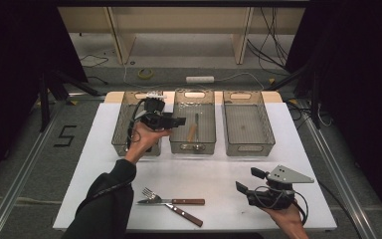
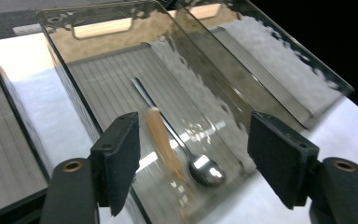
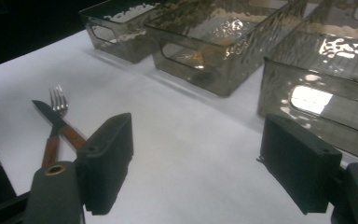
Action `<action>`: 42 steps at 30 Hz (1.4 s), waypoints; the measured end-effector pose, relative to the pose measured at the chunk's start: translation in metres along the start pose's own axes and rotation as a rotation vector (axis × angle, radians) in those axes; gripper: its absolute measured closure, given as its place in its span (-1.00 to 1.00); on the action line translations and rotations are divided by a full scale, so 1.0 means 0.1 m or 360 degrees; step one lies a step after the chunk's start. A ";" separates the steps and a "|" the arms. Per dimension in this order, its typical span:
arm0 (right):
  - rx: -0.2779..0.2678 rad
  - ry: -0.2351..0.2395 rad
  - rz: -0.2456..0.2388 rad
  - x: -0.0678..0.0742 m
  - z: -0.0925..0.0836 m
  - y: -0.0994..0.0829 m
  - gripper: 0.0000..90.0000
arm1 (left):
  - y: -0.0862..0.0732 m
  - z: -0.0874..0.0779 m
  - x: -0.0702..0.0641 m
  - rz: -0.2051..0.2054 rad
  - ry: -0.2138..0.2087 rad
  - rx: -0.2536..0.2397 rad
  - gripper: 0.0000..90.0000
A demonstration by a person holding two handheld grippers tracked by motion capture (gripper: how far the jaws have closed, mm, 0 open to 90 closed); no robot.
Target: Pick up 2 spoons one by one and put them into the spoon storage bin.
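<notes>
Spoon point(image 2: 186, 149), wooden handle, steel bowl, in ribbed smoky tray point(image 2: 98, 74); left gripper point(image 2: 193, 154) and right gripper point(image 3: 198, 163) open, empty.

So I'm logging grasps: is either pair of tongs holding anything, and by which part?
Nothing is held. The left tongs stand open above the spoon in the middle bin; the right tongs are open too.

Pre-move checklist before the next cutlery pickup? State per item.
1. Left gripper jaws open, nothing between them: ok.
2. Spoon lies inside the middle bin: ok.
3. Right gripper open, nothing held: ok.
4. Fork and knife lie on the table, near edge: ok.
5. Fork and knife crossed, so a clean single grasp: cannot tell.
6. Right bin holds nothing: ok.
</notes>
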State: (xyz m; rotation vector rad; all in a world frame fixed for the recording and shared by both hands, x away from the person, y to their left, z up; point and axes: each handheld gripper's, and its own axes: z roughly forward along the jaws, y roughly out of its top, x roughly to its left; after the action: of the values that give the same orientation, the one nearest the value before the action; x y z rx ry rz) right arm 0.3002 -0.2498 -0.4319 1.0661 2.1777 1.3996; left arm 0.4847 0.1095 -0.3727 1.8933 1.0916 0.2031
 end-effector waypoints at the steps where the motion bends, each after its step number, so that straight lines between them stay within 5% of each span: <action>1: 0.0009 0.0014 -0.0007 0.02 0.01 0.00 -0.41 | -0.03 -0.05 -0.01 0.0009 -0.0005 -0.0004 -0.29; 15: 0.0081 0.0208 -0.0089 0.22 0.17 0.06 -0.25 | -0.51 -0.47 -0.07 0.0058 -0.0056 -0.0093 -0.41; 24: 0.0167 0.0395 -0.0125 0.38 0.32 0.10 0.07 | -0.84 -0.67 -0.10 0.0110 -0.0069 -0.0217 -0.43; 29: 0.0244 0.0460 -0.0171 0.49 0.43 0.10 0.23 | -1.00 -0.78 -0.14 0.0132 -0.0097 -0.0266 -0.46; 33: 0.0279 0.0507 -0.0211 0.60 0.54 0.10 0.37 | -1.08 -0.82 -0.18 0.0198 -0.0069 -0.0270 -0.47; 42: 0.0349 0.0593 -0.0281 0.77 0.70 0.10 0.68 | -1.24 -0.91 -0.22 0.0223 -0.0045 -0.0324 -0.48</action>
State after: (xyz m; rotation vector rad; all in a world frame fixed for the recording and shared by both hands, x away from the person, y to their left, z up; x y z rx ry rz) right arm 0.2975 -0.1464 -0.4466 0.6972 2.6679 1.3920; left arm 0.3483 0.1741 -0.4109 1.7841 0.8848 0.3528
